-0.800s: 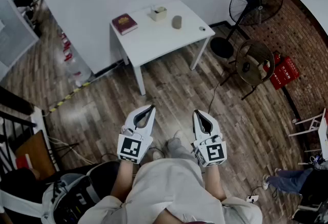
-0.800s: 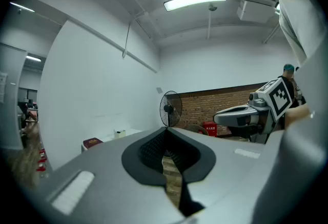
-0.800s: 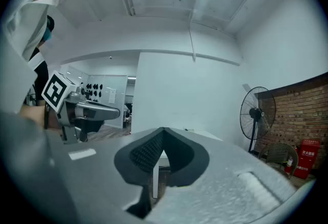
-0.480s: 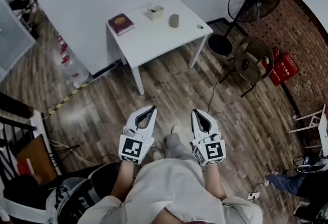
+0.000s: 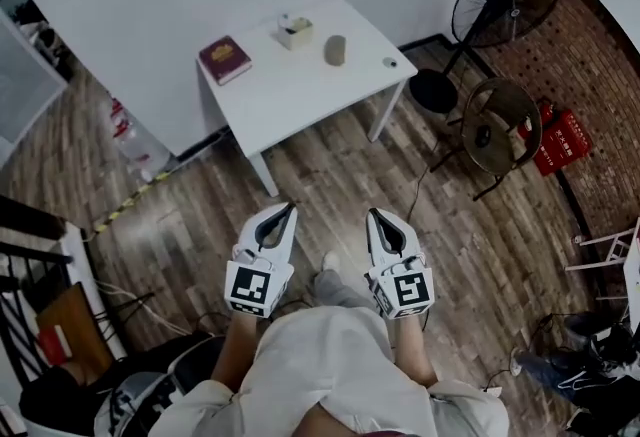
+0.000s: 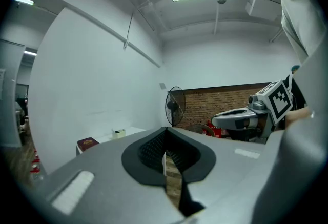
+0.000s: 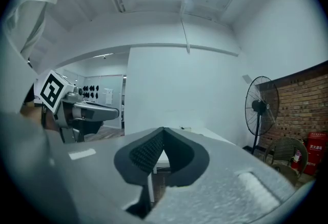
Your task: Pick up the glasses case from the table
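Left tongs: my white left tongs (image 5: 290, 210) sit at lower centre-left of the head view. They are pressed together tip to tip with nothing between them.
Right tongs: my white right tongs (image 5: 374, 213) are at lower centre-right. They too are pressed together and carry nothing, and their own view shows only a thin slit below the meeting tips.
Table: the white square table (image 5: 300, 90) stands in the upper middle of the head view. It is well apart from both tongs, with brown wood-plank floor (image 5: 330, 170) between.
Glasses case: I take the small grey-brown rounded thing (image 5: 335, 49) near the table's upper edge to be the case. It is too small to be sure, and it stands untouched.
Also on the table: a dark red book (image 5: 223, 59) lies at the table's left corner. A small cream open box (image 5: 294, 31) is near the top, and a tiny dark thing (image 5: 390, 63) is by the right corner.
Done: nothing of the pick-up itself, as I judge it. I am only facing the table from a way off.
Left to do: close the gap to the table, spread one pair of tongs, close them on the case and lift it.
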The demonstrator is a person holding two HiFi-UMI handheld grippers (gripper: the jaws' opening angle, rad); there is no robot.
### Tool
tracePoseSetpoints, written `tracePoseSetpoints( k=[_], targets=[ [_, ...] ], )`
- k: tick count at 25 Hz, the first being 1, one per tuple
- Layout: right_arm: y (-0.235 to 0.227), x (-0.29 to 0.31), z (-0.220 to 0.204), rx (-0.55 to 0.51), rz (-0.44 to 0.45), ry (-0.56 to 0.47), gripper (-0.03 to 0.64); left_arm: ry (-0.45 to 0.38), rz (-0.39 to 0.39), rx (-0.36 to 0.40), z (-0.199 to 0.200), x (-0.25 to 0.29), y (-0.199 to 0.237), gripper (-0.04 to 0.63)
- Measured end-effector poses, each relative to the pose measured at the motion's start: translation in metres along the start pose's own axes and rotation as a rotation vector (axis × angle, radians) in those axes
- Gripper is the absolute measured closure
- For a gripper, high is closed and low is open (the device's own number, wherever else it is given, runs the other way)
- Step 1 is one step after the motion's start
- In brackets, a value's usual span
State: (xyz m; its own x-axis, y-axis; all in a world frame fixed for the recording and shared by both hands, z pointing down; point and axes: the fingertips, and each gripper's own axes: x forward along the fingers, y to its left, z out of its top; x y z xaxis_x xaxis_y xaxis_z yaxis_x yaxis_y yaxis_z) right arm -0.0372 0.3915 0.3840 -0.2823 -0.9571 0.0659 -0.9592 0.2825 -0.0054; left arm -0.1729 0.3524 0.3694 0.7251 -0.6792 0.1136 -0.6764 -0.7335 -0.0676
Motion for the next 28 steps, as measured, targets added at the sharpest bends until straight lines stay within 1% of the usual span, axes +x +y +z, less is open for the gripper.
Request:
tracePoseSetpoints(
  k=[8,12,18,28],
  targets=[
    [-0.061,0.058,0.012,0.011,0.049,-0.003,0.614,0.03,0.021,0.011,0.014,0.076,0.016,0.577],
    [-0.085,0.081,0.016,0.017,0.066,-0.003,0.614,0.035,0.032,0.003,0.019,0.106,0.022,0.577],
    [-0.108,0.097,0.009,0.018,0.073,0.015,0.614,0.033,0.025,-0.002,0.02,0.134,0.019,0.577],
    [-0.134,0.137,0.007,0.01,0.071,0.024,0.614,0.025,0.035,-0.001,0.019,0.172,0.043,0.577]
  ],
)
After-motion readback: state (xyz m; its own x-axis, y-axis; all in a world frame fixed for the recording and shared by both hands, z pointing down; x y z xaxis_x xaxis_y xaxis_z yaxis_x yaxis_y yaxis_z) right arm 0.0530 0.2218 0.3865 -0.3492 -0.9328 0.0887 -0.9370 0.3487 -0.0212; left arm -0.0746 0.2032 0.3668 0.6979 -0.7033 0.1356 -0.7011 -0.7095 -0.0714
